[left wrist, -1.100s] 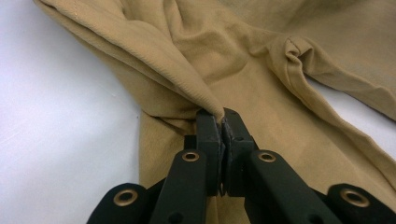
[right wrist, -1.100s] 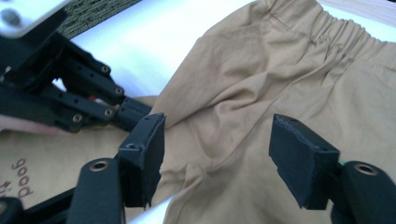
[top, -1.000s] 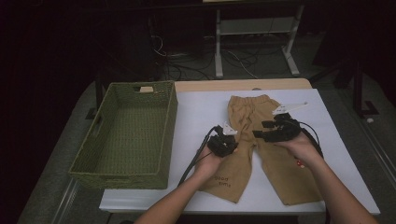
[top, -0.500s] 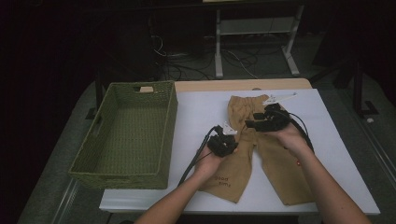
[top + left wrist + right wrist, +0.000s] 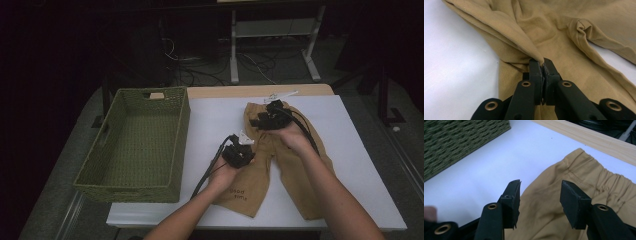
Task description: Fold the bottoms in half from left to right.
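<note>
I am midway through folding the tan cotton trousers (image 5: 280, 160) lying flat on the white table (image 5: 215, 120): my left gripper (image 5: 543, 65) is clenched on a pinched ridge of cloth near the crotch, while my right gripper (image 5: 540, 195), jaws apart and just now narrowing with nothing pressed between them, hovers over the elastic waistband (image 5: 599, 173). Next, I judge, the right must drop onto the waistband's edge and bite cleanly. A green woven basket (image 5: 135, 145) sits beside the trousers; the room beyond is dark, with cables on the floor.

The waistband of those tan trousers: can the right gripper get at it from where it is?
Probably yes. The right gripper hangs open just short of the waistband, nothing lying between them.
</note>
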Demonstrator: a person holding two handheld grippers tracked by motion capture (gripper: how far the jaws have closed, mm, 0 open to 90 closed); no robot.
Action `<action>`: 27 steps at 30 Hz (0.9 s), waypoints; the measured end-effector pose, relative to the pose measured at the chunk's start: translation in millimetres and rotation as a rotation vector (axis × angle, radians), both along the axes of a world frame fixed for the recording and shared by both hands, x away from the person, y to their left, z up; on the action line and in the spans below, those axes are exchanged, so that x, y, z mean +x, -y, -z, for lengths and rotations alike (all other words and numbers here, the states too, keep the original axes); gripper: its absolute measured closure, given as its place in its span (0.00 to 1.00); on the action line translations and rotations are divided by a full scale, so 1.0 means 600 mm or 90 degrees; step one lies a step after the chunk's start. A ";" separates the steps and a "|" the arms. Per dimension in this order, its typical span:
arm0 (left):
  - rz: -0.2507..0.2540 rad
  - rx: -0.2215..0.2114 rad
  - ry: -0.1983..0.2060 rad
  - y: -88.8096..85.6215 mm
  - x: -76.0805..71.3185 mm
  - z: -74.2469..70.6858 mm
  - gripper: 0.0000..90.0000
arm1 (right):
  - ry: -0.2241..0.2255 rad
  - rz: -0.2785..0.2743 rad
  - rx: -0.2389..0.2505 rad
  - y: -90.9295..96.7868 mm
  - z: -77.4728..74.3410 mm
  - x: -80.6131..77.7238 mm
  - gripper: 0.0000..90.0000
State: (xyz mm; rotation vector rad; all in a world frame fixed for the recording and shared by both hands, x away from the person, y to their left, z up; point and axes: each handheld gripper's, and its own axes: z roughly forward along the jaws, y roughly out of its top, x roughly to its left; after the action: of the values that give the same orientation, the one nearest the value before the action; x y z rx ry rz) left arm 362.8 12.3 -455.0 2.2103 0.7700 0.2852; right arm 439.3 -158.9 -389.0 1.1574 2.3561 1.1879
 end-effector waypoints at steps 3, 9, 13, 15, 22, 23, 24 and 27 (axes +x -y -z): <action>-0.001 0.000 0.000 0.000 0.000 0.000 0.97 | -0.002 0.007 -0.001 -0.009 0.004 0.017 0.55; -0.001 -0.001 0.001 0.000 0.000 0.000 0.97 | -0.011 0.020 -0.007 -0.026 0.014 0.040 0.55; -0.001 -0.001 0.000 0.000 0.000 0.000 0.97 | -0.012 0.024 -0.017 -0.037 0.017 0.050 0.56; -0.001 0.001 0.001 0.000 -0.001 0.000 0.97 | -0.013 0.027 -0.029 -0.044 0.020 0.055 0.56; -0.001 0.001 0.001 0.001 -0.001 0.000 0.97 | -0.016 0.043 -0.046 -0.059 0.031 0.063 0.56; -0.001 0.000 0.001 0.001 -0.001 0.000 0.97 | -0.016 0.045 -0.049 -0.060 0.033 0.064 0.56; -0.002 0.001 0.002 0.001 -0.001 0.000 0.97 | -0.017 0.047 -0.054 -0.062 0.034 0.066 0.55; 0.000 0.001 0.002 0.001 -0.001 0.000 0.97 | -0.017 0.053 -0.069 -0.066 0.039 0.069 0.55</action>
State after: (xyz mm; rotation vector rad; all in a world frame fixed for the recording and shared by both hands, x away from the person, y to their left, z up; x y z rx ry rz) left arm 362.5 11.9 -455.1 2.2116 0.7688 0.2890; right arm 480.5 -119.6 -412.2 1.2277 2.3360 1.0102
